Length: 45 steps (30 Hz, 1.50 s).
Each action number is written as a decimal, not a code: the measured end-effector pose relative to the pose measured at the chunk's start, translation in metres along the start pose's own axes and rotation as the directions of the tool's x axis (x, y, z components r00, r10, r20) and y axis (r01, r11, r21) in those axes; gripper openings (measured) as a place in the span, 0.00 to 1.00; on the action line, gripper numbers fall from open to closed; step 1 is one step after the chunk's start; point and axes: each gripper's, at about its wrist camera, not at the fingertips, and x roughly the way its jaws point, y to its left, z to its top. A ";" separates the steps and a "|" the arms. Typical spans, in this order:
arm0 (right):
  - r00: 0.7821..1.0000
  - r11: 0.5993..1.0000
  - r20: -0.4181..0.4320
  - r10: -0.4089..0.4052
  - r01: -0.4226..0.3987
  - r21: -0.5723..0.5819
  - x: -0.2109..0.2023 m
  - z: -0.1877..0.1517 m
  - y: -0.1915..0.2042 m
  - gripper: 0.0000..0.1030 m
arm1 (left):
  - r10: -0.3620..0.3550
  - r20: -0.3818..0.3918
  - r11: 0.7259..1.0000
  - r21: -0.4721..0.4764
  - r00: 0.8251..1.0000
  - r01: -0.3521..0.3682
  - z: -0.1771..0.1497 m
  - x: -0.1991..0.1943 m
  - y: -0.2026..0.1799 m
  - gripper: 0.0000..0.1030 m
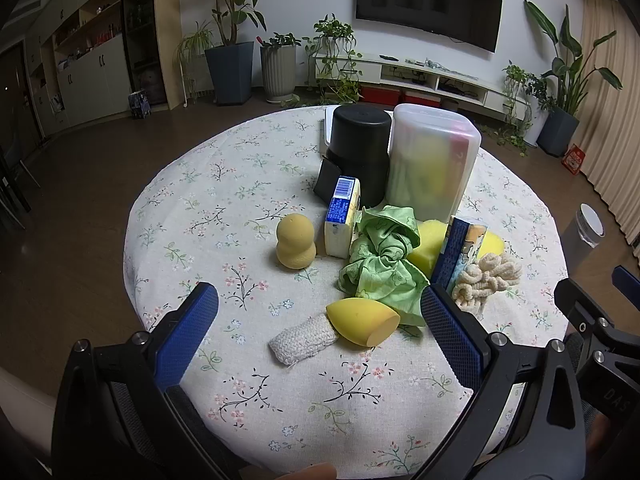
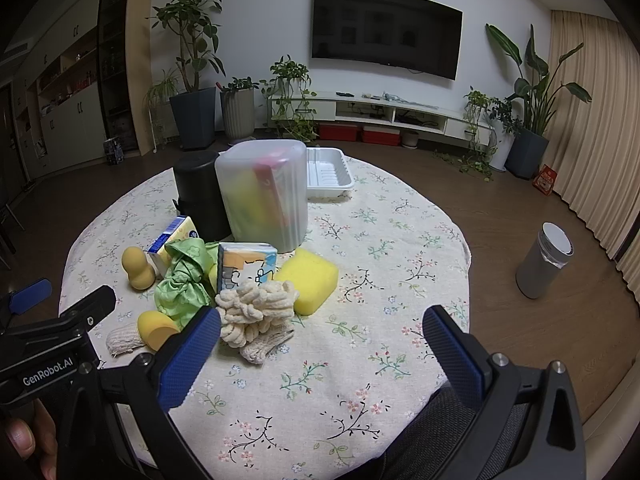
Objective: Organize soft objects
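Soft things lie in a cluster on the round table: a gourd-shaped tan sponge, a yellow teardrop sponge, a white knitted piece, a green cloth scrunchie, a cream chenille scrunchie, a yellow block sponge and two tissue packs. My left gripper is open, just in front of the teardrop sponge. My right gripper is open, with nothing between its fingers, right of the cream scrunchie.
A black cylinder and a frosted plastic box holding coloured items stand behind the cluster. A white tray sits at the far edge. A grey bin stands on the floor to the right.
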 end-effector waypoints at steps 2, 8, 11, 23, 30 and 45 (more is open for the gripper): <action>1.000 1.000 0.000 0.000 0.000 0.000 0.000 0.000 0.000 1.00 | 0.000 -0.001 1.000 0.000 1.000 0.000 -0.001 0.000 0.000 1.00; 1.000 1.000 0.000 0.000 0.000 0.001 0.001 0.000 -0.001 1.00 | -0.001 -0.003 1.000 0.001 1.000 0.001 -0.001 0.000 0.000 1.00; 1.000 1.000 -0.001 0.000 0.000 0.000 0.002 0.000 -0.001 1.00 | 0.001 -0.004 1.000 0.004 1.000 -0.001 -0.002 0.000 0.000 1.00; 1.000 1.000 -0.009 0.003 -0.003 0.005 0.009 -0.003 -0.008 1.00 | -0.018 -0.043 0.998 0.053 0.999 0.020 -0.020 0.001 0.007 1.00; 0.994 0.999 -0.098 0.042 -0.042 0.002 0.040 -0.020 -0.027 1.00 | -0.033 -0.159 0.990 0.130 0.987 0.054 -0.040 0.027 0.013 1.00; 0.969 0.987 -0.195 0.149 -0.159 -0.036 0.076 -0.018 -0.002 1.00 | -0.028 -0.302 0.982 0.172 0.953 0.083 -0.036 0.059 0.028 0.98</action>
